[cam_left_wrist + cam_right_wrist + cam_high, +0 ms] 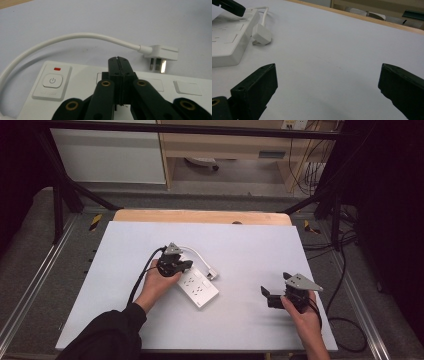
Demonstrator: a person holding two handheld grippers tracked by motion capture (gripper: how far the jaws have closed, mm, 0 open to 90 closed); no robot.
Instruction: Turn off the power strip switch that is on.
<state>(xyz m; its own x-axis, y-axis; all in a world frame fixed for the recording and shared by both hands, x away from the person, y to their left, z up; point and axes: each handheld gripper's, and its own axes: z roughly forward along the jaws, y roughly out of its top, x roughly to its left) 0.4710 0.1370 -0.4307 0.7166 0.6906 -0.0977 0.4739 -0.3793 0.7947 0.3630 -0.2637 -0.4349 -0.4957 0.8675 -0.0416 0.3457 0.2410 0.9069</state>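
Two claws are at work on the bench [250, 245]. Our left claw [186, 265], jaws pressed together with nothing between them, hovers over the white power strip [197, 287], which lies left of centre, switch [52, 81] at the far end, plug [162, 53] loose just beside it. We'd guess a button press: keep the tips together, come straight down on the switch. Our right claw [266, 293] waits well apart, jaws spread wide, empty.
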